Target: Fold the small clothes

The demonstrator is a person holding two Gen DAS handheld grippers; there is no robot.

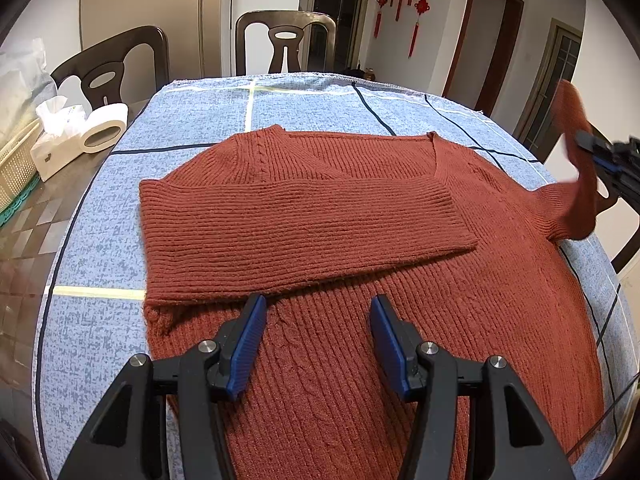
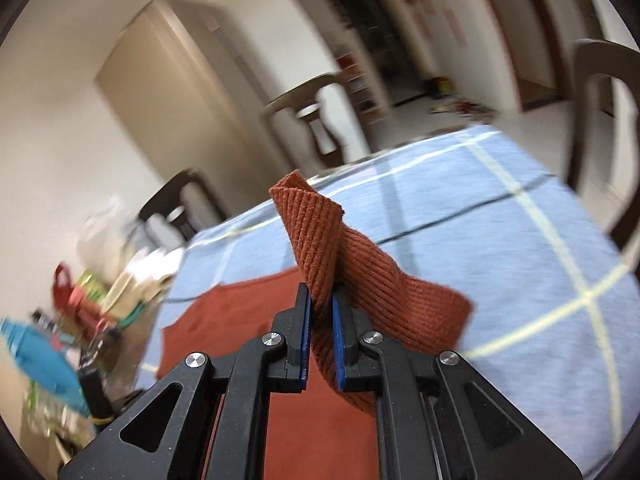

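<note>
Lying flat across a blue-grey checked cloth [image 1: 192, 116] that covers the tabletop [image 1: 40, 208], a rust-red ribbed sweater [image 1: 360, 344] fills most of the left wrist view. Its near sleeve [image 1: 304, 224] is already folded across the chest, the cuff ending in a straight edge just past the V-neck. Knit ribs run along the sleeve, and a cable pattern runs down the body.

Bare cloth remains beyond the collar up to the far hem, and a narrower strip shows on the left side of the sweater. At the left border of the cloth the dark glossy tabletop carries a tissue box [image 1: 56, 140], a roll of white paper [image 1: 105, 127] and a cream lattice basket [image 1: 16, 160], all clear of the garment. Two dark wooden chairs [image 1: 285, 40] stand at the far edge.

Over the sweater's lower body the left gripper [image 1: 318, 308] sits with its blue-padded fingers [image 1: 252, 332] spread apart and nothing between them.

At the right edge of the cloth the right gripper [image 2: 320, 300] has its fingers clamped on the other sleeve [image 2: 360, 256], raised above the cloth. The cuff twists upward past the fingertips, while the rest of the sleeve droops back toward the shoulder. Open cloth lies beyond it; the background there is blurred.
</note>
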